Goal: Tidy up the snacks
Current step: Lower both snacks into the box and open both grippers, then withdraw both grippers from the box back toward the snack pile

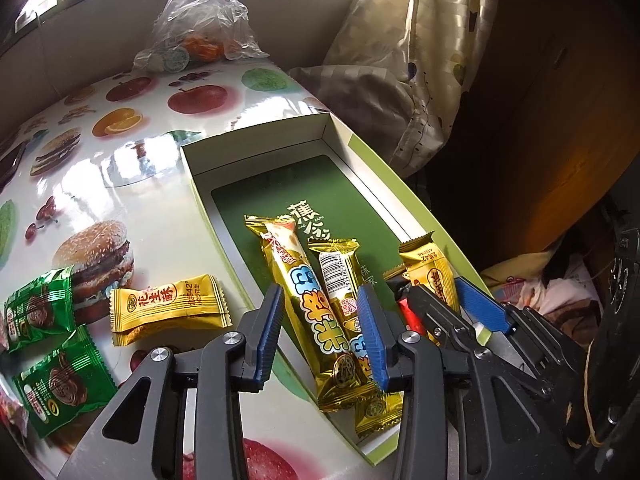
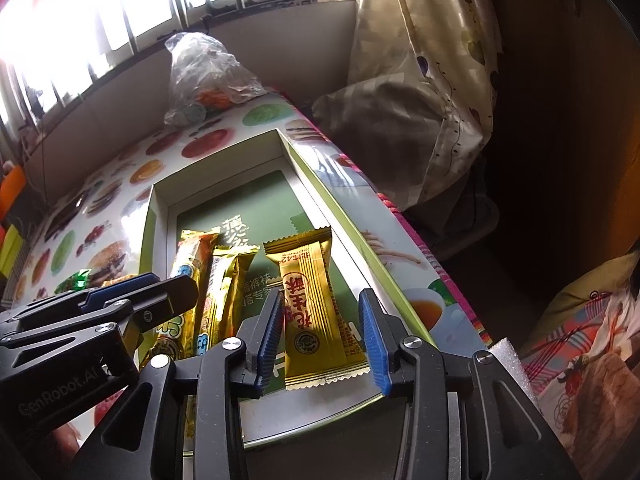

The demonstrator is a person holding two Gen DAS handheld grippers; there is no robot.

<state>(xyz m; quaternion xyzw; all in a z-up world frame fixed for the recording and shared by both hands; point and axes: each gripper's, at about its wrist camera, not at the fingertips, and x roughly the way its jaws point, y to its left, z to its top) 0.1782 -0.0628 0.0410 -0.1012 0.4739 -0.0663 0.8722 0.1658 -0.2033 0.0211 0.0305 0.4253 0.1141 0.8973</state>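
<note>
A shallow white box [image 1: 256, 140] with a green floor sits on the table's right side. Two long gold snack bars [image 1: 296, 292] lie side by side in it, and my left gripper [image 1: 320, 336] stands open over them, its blue pads clear of the wrappers. A gold peanut-candy packet [image 2: 316, 304] lies flat in the box [image 2: 224, 184] between the fingers of my open right gripper [image 2: 320, 340]; the pads do not press it. In the left wrist view the right gripper [image 1: 448, 304] is at the box's right wall. The left gripper [image 2: 140, 292] shows at the left of the right wrist view.
On the fruit-and-burger printed table [image 1: 120, 160], left of the box, lie another gold peanut-candy packet [image 1: 168, 308] and two green packets [image 1: 40, 308]. A clear plastic bag [image 1: 200, 20] of items stands at the far edge. Patterned fabric [image 1: 400, 60] hangs beyond the table's right edge.
</note>
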